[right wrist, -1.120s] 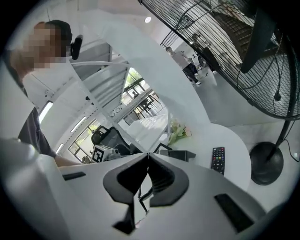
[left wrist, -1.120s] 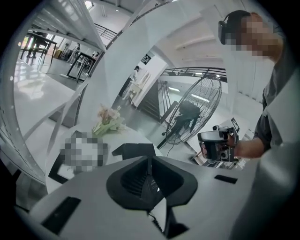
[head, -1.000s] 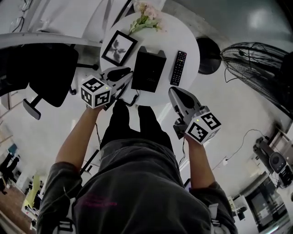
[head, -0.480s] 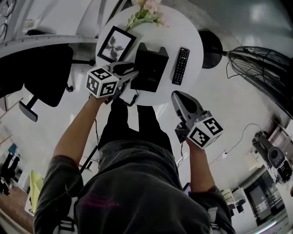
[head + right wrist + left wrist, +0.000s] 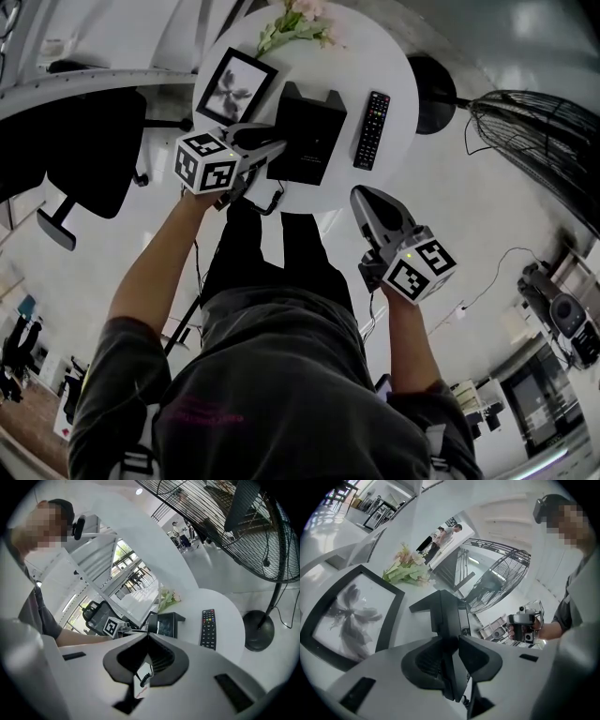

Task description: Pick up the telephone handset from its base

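Note:
A black telephone stands in the middle of the round white table; it also shows in the right gripper view as the telephone. My left gripper reaches in at its left side. In the left gripper view the black handset stands edge-on between the jaws of the left gripper, which are closing, with the pads against both its sides. My right gripper hangs off the table's near edge, right of the phone. Its jaws meet at the tips of the right gripper, shut, with nothing in them.
A framed flower picture lies left of the phone, pink flowers behind it, and a black remote to its right. A floor fan with a round base stands to the right, an office chair to the left.
My left gripper has moved up and right in the head view, from the table's near-left edge onto the phone's left side. The right gripper has barely shifted.

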